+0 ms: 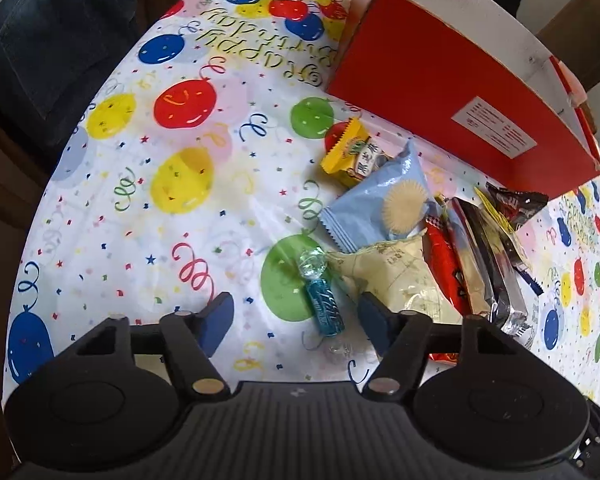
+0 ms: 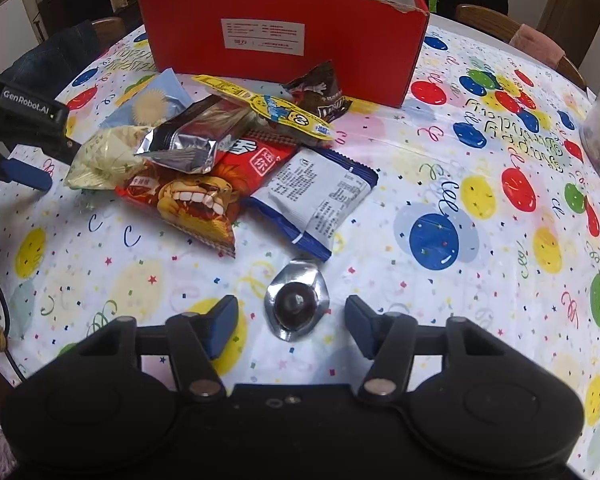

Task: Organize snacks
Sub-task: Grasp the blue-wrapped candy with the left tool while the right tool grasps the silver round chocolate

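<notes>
Only right wrist view shows the foil-wrapped chocolate (image 2: 297,303) between right tool (image 2: 291,320).

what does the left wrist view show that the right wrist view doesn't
Only the left wrist view shows the blue twist-wrapped candy between the left gripper's open fingers, and a yellow packet.
Only the right wrist view shows the foil-wrapped chocolate between the right gripper's fingers.
Both show the red box, the light blue packet and the balloon tablecloth.

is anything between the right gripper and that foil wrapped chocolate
Nothing visible. The foil-wrapped chocolate lies on bare tablecloth between the right gripper's open fingers, apart from both pads. The nearest snack, a blue-and-white packet, sits just beyond it, not in the way.
</notes>
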The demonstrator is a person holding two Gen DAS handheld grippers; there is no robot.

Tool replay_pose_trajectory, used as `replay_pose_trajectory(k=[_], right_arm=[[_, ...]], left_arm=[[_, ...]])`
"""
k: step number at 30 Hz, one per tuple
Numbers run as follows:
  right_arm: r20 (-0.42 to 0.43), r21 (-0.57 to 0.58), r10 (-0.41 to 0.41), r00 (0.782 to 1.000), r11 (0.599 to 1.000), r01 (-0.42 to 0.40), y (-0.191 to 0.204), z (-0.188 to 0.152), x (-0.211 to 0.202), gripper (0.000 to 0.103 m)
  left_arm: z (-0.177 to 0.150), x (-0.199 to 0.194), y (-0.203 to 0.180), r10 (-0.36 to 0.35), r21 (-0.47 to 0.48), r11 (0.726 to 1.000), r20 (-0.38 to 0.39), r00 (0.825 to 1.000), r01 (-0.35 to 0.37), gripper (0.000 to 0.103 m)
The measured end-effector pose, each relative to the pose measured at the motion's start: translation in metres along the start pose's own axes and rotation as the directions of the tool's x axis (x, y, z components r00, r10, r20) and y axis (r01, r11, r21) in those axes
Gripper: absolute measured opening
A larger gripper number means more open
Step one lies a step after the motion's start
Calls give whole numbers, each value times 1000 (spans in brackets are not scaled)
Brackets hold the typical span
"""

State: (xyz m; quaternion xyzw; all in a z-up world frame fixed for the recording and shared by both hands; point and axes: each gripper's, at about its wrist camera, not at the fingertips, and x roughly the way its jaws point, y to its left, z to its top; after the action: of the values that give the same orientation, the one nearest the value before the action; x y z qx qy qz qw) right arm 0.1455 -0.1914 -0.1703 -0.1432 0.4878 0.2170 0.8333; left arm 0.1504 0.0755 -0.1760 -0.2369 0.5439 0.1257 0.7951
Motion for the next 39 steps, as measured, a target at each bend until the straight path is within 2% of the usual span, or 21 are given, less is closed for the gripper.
replay_pose_trajectory(k=[5,8,11,13,15,17,19,33,39], right_arm=[[0,18,-9,1000,1000,9,-4,2,3,52],[8,18,-11,1000,1000,11,-3,2,3,48],[14,25,0,1000,1000,-1,-3,1,2,42],[19,31,1,1000,1000,-2,-4,1,2,35],[23,46,10,1000,999,-11,-7,0,1,35],[25,54,16,1000,998,-18,-8,-1,0,34],[26,50,18,1000,999,-19,-8,-2,-1,34],[65,111,50,997,992,-57,-16,-1,-22,33],[94,114,63,994,991,-73,-16,6,-33,33]], left_arm=[[-6,1,-14,75,105,991,26,997,-78,54],[-11,0,-18,72,150,986,51,996,-79,49],[-12,-2,-17,41,162,986,53,998,-49,37],[-12,-3,-16,22,161,987,50,998,-30,33],[-12,-3,-14,3,157,988,45,999,-10,29],[-10,-4,-11,-28,137,990,31,999,23,18],[-10,-6,-8,-41,123,992,21,999,38,12],[-13,-21,16,-32,72,997,26,999,30,4],[-11,-26,27,-78,35,996,17,997,77,4]])
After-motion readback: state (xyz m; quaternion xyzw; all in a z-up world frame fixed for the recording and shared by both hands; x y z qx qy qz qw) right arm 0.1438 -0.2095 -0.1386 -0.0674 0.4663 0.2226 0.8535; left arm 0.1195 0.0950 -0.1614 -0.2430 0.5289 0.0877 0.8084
